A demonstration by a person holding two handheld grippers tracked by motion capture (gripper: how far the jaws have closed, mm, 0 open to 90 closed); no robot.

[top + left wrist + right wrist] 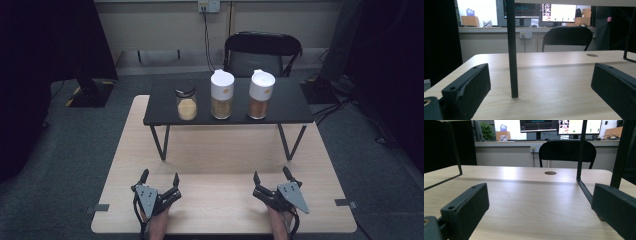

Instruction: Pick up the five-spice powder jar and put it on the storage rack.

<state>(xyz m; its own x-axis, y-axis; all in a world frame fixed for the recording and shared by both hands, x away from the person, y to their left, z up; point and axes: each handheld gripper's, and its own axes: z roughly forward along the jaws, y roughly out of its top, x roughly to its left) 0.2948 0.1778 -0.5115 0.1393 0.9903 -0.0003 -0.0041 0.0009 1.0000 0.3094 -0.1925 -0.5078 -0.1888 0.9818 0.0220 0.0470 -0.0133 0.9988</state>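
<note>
From above, the person's forearms are cut off by the near edge, and what the containers hold reads as no more than yellowish and brown grain. Three containers stand in a row on the black raised shelf [280,102] at the far half of the table [220,160]: one short glass jar [186,104] with a dark lid at the left, and two taller white-capped jars, one in the middle [222,94] and one at the right [261,94], each apart from its neighbour. Two tools rest low over the near part of the table, well short of the shelf. The left tool [160,176] points toward the far side with its jaws spread, nothing between them; its own view looks past a black shelf leg [512,50]. The right tool [272,175] mirrors it at the near right, jaws likewise spread and empty, the bare tabletop between them
</note>
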